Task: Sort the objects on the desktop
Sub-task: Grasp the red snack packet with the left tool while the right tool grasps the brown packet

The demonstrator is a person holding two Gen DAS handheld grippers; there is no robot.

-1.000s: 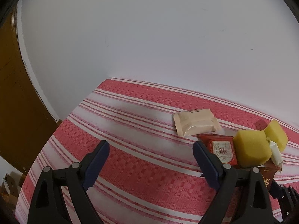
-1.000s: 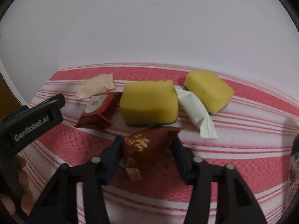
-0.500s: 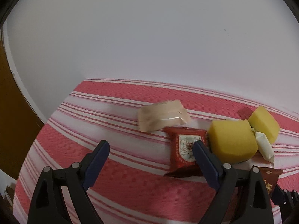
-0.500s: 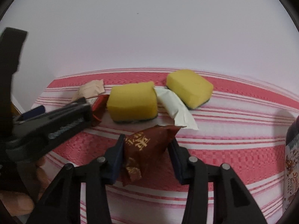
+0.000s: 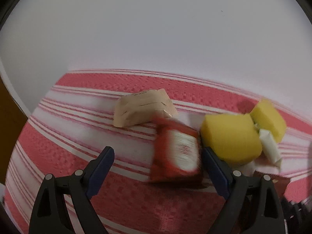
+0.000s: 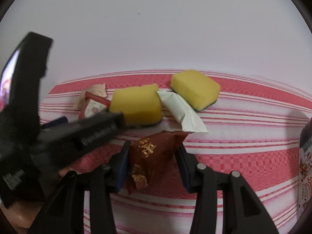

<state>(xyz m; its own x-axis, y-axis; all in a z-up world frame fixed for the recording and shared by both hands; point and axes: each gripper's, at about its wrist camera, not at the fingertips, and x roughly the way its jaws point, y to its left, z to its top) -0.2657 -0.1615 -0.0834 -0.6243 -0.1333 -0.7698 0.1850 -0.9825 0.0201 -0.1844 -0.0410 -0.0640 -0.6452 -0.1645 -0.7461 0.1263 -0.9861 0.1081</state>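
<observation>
Both tools point down at a red-and-white striped woven cloth (image 5: 58, 146) that covers the surface. Left tool (image 5: 158, 158) stands with its blue-padded fingers spread wide and nothing pinched; a red snack packet (image 5: 177, 156) with a white label panel lies on the cloth between them, nearer the right finger, blurred. Right tool (image 6: 153, 152) pinches a dark brown crinkled foil packet (image 6: 152, 154) with gold lettering, its pads pressing the packet's two sides.

Beyond the cloth rises a plain white wall (image 6: 156, 29). Largest of the loose things is a rounded yellow sponge block (image 6: 136, 103) with a dark underside, sitting just right of the red packet. A second, smaller yellow sponge (image 6: 195, 87) lies farther right, toward the wall. Between the two sponges rests a white folded wrapper (image 6: 181, 113), smooth and creased, touching both. A beige matte packet (image 5: 144, 107) with crimped ends lies far left of the group.

Only the right wrist view shows the brown packet's lettering, a printed cookie container (image 6: 305, 165) at the right edge, and the left tool's black body crossing in from the left. Only the left wrist view shows the beige packet whole and a brown wooden panel (image 5: 9, 126) at the far left.
</observation>
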